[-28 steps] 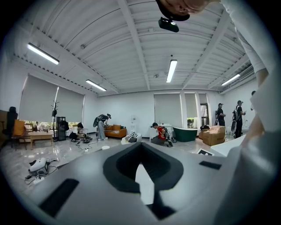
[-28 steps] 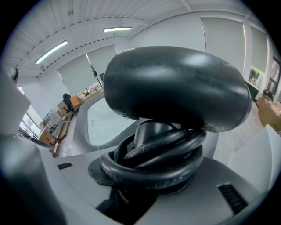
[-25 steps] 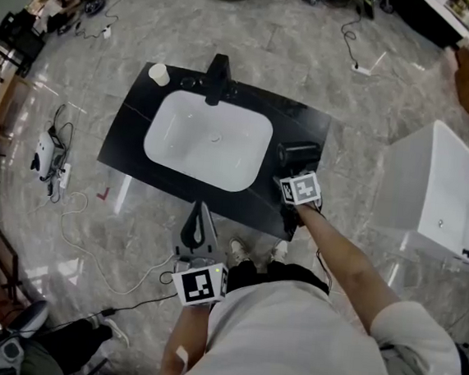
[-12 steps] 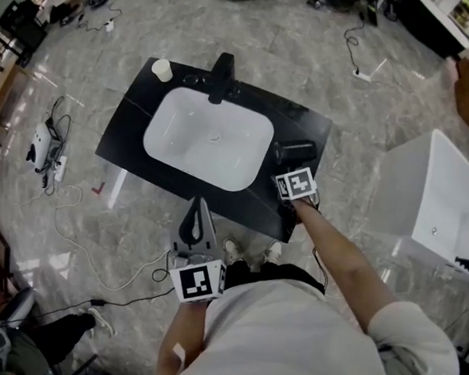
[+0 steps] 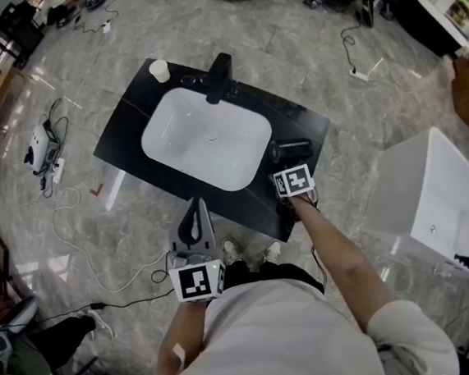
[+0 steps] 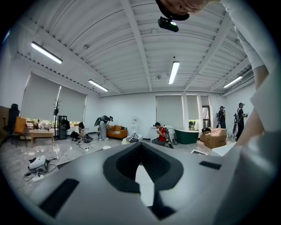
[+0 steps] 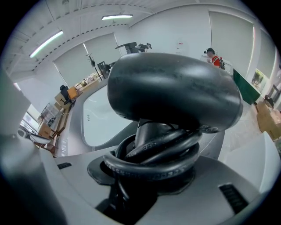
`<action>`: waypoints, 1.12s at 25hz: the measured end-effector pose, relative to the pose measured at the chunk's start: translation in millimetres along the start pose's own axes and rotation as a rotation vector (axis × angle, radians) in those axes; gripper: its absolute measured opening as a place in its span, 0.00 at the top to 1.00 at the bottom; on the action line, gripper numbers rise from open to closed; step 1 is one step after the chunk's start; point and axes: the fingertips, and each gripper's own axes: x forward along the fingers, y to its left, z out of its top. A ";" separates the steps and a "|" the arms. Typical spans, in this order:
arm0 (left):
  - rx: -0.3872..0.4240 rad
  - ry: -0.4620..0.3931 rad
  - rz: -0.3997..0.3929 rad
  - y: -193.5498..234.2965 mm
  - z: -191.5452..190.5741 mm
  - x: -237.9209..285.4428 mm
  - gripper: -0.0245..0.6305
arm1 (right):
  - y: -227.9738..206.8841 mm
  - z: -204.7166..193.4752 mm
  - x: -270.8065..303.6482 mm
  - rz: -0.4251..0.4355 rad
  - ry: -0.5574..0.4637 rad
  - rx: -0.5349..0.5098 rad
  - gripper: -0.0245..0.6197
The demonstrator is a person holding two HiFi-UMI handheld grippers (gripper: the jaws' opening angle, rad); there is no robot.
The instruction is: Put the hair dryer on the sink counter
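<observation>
A black hair dryer (image 5: pixel 292 150) lies at the right end of the black sink counter (image 5: pixel 133 123), beside the white basin (image 5: pixel 206 139). My right gripper (image 5: pixel 289 165) points steeply down onto it. In the right gripper view the dryer's barrel (image 7: pixel 173 90) fills the frame. Its handle, with the cord coiled round it, sits between the jaws of my right gripper (image 7: pixel 151 176). The jaws have just been opening slightly, and the cord still touches both sides. My left gripper (image 5: pixel 197 212) hangs in front of the counter, shut and holding nothing. It points level across the room (image 6: pixel 142 176).
A black faucet (image 5: pixel 219 78) and a white cup (image 5: pixel 159 71) stand along the counter's back edge. A white bathtub (image 5: pixel 439 202) stands to the right. Cables and a small device (image 5: pixel 47 160) lie on the marble floor at the left. People and furniture fill the far room.
The head view has shifted slightly. The right gripper stays on the hair dryer at the counter's right end, tilted a little. The left gripper has kept still.
</observation>
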 end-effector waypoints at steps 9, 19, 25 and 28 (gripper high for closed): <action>-0.003 0.010 0.004 3.6 -2.5 -9.5 0.96 | -1.3 -0.7 1.1 -0.002 0.033 0.022 0.61; -0.010 0.009 0.011 8.6 -6.3 -18.6 0.96 | -1.0 1.0 2.1 0.000 0.067 0.021 0.59; -0.012 0.005 0.005 8.1 -6.6 -18.4 0.96 | 0.4 0.5 2.7 -0.009 0.079 0.008 0.57; -0.016 0.005 0.004 8.7 -7.2 -17.7 0.96 | 0.5 1.7 3.4 -0.012 0.085 0.002 0.56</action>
